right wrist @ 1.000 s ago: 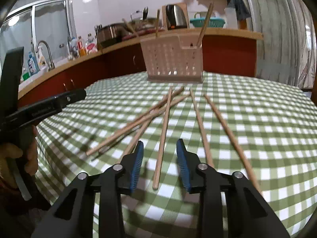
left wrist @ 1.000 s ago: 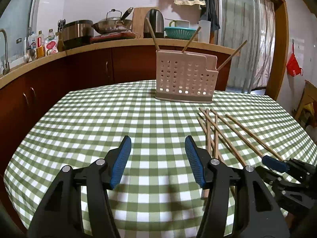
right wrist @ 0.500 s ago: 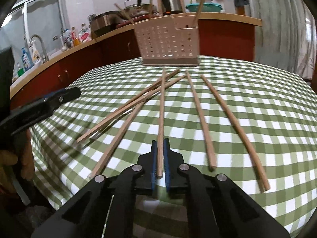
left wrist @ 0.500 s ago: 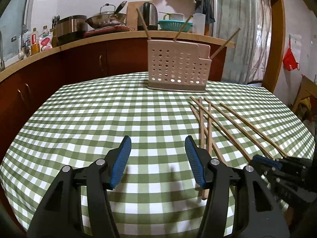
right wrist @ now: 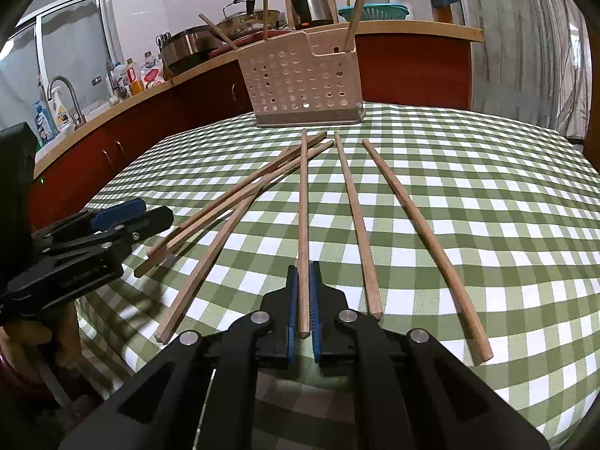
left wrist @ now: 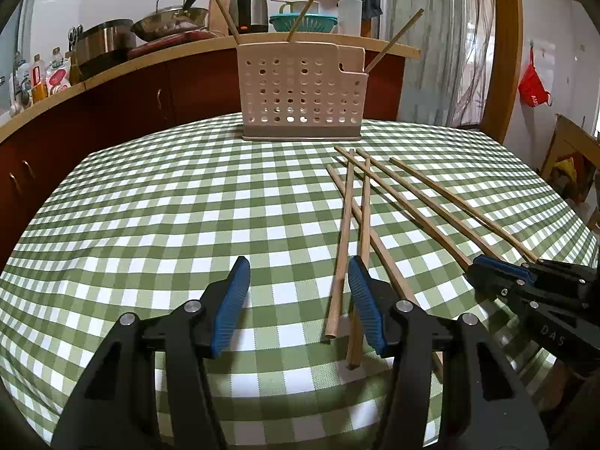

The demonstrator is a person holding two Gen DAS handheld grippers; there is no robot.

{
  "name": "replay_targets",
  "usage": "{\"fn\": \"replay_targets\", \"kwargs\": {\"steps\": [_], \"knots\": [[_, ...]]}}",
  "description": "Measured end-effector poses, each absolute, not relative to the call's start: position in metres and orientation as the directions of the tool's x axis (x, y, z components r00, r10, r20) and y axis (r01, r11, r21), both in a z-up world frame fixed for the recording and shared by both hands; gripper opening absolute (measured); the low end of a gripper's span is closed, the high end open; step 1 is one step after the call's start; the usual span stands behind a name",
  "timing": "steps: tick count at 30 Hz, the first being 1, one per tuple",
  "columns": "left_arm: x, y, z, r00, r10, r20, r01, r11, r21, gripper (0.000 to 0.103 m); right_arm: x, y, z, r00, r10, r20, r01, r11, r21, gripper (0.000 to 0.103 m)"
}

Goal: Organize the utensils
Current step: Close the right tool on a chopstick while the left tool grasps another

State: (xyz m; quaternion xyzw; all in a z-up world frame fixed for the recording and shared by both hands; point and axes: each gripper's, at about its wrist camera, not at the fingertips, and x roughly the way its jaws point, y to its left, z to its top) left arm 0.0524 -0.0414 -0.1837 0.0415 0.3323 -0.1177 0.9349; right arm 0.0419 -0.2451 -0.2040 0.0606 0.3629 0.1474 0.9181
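Several wooden chopsticks (left wrist: 412, 202) lie fanned on the green checked tablecloth. My right gripper (right wrist: 303, 273) is shut on the near end of one chopstick (right wrist: 303, 206), which points straight at the beige perforated holder (right wrist: 300, 86). Three chopsticks stand in that holder (left wrist: 300, 93). My left gripper (left wrist: 298, 273) hovers low over the cloth with its jaws closing. The near end of another chopstick (left wrist: 339, 262) lies between its fingers, close to the right pad, with neither pad touching it. The right gripper (left wrist: 487, 268) shows at the right edge, the left gripper (right wrist: 123, 217) at the left edge.
The round table (left wrist: 150, 206) drops off close in front of both grippers. A wooden counter (right wrist: 131, 101) with pots, a kettle, bottles and a sink runs behind it. A hand (right wrist: 22, 337) holds the left gripper.
My right gripper has closed on the chopstick that lay between its fingers. My left gripper has sunk and shifted toward the chopsticks, so one chopstick end now lies between its fingers.
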Motion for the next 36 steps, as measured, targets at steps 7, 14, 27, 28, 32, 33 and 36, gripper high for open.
{"fn": "replay_targets", "kwargs": {"steps": [7, 14, 27, 28, 32, 33, 36], "knots": [[0.052, -0.047, -0.195, 0.721, -0.208, -0.661, 0.278, 0.96, 0.001, 0.035, 0.042, -0.245, -0.204, 0.692, 0.316, -0.649, -0.227, 0.949, 0.22, 0.007], [0.051, -0.049, -0.199, 0.711, -0.233, -0.663, 0.302, 0.953, -0.01, 0.016, 0.042, -0.246, -0.204, 0.692, 0.318, -0.648, -0.228, 0.948, 0.222, 0.007], [0.047, -0.049, -0.199, 0.728, -0.236, -0.643, 0.304, 0.953, -0.006, 0.008, 0.04, -0.244, -0.2, 0.703, 0.318, -0.636, -0.236, 0.948, 0.213, 0.007], [0.046, -0.05, -0.197, 0.734, -0.235, -0.637, 0.303, 0.953, -0.002, 0.007, 0.04, -0.243, -0.198, 0.705, 0.318, -0.634, -0.237, 0.948, 0.212, 0.007], [0.044, -0.049, -0.191, 0.751, -0.228, -0.62, 0.297, 0.955, 0.009, 0.007, 0.038, -0.243, -0.195, 0.713, 0.318, -0.625, -0.237, 0.948, 0.212, 0.007], [0.043, -0.049, -0.189, 0.757, -0.225, -0.614, 0.294, 0.956, 0.012, 0.007, 0.037, -0.243, -0.194, 0.717, 0.317, -0.621, -0.236, 0.948, 0.211, 0.007], [0.042, -0.047, -0.186, 0.766, -0.222, -0.604, 0.291, 0.957, 0.018, 0.007, 0.037, -0.246, -0.189, 0.73, 0.31, -0.609, -0.231, 0.951, 0.207, 0.007]]}}
